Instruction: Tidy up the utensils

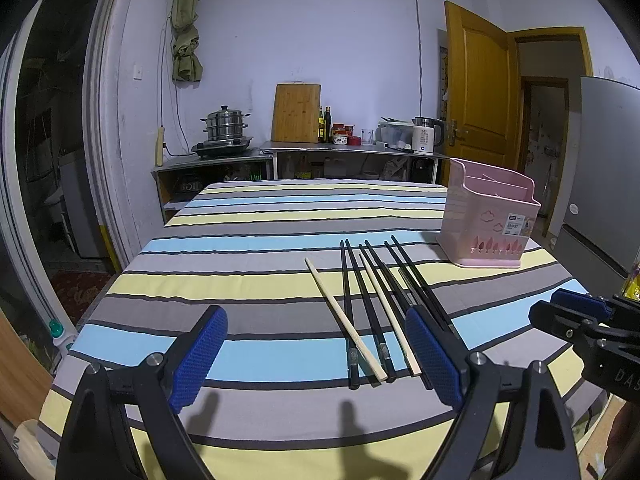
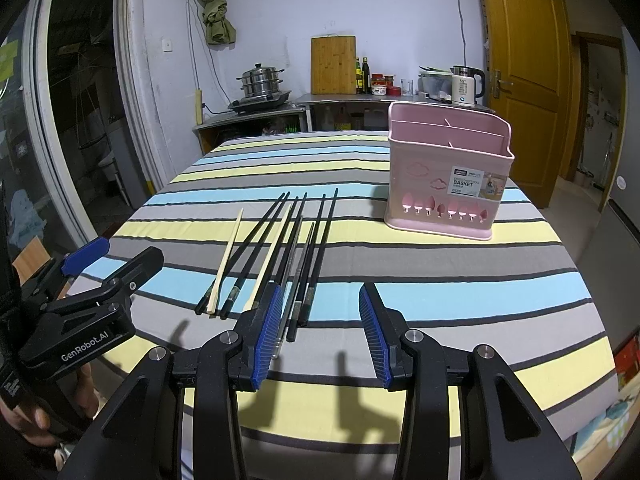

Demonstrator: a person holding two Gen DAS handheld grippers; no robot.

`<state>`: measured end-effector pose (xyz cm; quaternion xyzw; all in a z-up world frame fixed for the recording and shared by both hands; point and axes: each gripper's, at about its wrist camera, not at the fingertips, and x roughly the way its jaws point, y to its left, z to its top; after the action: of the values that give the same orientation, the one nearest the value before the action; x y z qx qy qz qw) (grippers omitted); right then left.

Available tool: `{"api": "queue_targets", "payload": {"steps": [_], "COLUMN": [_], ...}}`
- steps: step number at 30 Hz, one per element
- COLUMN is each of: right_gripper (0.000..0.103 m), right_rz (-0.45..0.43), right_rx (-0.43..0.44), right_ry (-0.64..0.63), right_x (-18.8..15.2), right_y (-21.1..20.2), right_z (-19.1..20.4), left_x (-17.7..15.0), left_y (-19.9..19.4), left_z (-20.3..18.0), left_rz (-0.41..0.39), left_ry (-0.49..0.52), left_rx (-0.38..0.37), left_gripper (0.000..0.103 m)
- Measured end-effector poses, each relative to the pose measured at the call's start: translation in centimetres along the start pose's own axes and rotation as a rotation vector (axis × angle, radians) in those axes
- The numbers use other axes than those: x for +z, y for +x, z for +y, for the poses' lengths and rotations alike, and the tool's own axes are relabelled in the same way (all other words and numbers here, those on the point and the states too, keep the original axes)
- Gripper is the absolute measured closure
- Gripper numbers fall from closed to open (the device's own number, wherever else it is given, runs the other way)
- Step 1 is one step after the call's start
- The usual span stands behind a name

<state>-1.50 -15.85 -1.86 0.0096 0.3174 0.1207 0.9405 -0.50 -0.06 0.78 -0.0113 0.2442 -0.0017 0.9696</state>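
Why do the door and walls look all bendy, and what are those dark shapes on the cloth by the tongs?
Left wrist view: the fisheye lens bows the door and darkens the corners. Right wrist view: same bending; the dark shapes are shadows of the open right tongs on the cloth. Both views look sharp.

Pale lilac wall (image 2: 380,8) behind the steel counter (image 2: 360,99) — a bamboo cutting board (image 2: 333,65) leaning against it, steamer pot (image 2: 261,79) left of the board, white kettle (image 2: 464,85) right. Further right, a wooden door (image 2: 520,40) ajar — green cloth (image 2: 214,4) hanging up left.
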Motion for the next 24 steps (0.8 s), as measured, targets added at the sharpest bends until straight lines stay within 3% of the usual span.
{"api": "queue_targets", "payload": {"steps": [24], "right_gripper": [0.061], "right_rz": [-0.001], "right_rx": [-0.001], "right_ry": [0.000], "right_x": [0.02], "right_y": [-0.10], "right_z": [-0.01], "left_x": [-0.03], "left_y": [0.03], "left_z": [-0.08], "left_rz": [-0.002], "left_ry": [0.000], "left_rx": [0.001], "left_gripper": [0.012]}}
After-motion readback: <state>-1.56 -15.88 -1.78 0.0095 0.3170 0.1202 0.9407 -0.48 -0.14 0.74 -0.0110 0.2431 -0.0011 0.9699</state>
